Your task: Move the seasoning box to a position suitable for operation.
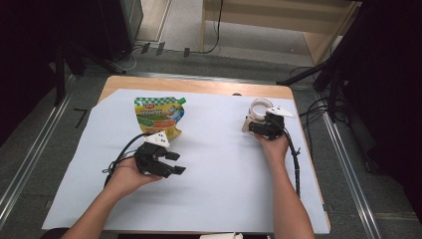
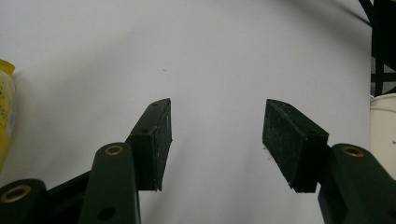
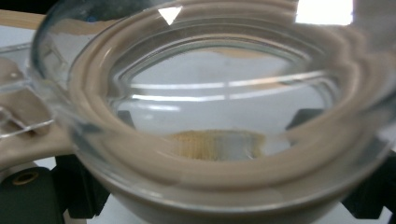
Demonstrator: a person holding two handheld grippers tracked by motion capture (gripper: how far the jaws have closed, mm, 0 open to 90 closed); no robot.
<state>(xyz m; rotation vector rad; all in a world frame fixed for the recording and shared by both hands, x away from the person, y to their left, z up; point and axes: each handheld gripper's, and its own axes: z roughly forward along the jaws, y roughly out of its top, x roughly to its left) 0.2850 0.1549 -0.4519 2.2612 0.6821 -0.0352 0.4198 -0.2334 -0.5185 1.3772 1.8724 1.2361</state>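
Note:
My left gripper point(image 1: 175, 163) point(image 2: 217, 126) hovers low over the white sheet point(image 1: 224, 189), jaws open and nothing between them. Just beyond it lies a yellow-green spouted pouch point(image 1: 158, 115), whose yellow edge point(image 2: 4, 112) shows at the left of the left gripper view. At the table's far right, my right gripper point(image 1: 256, 124) point(image 3: 210, 121) is shut on a clear round jar point(image 1: 260, 107) point(image 3: 205, 140) with a beige rim. Its black jaws show through the glass on both sides. A beige lid flap point(image 1: 245, 124) point(image 3: 23, 126) hangs off the jar's left side.
The white sheet covers most of a wooden table point(image 1: 199, 83), whose far edge stays bare. A pale object point(image 2: 384, 130) sits at the right edge of the left gripper view. Cables and dark stands crowd the floor beyond the table point(image 1: 318, 74).

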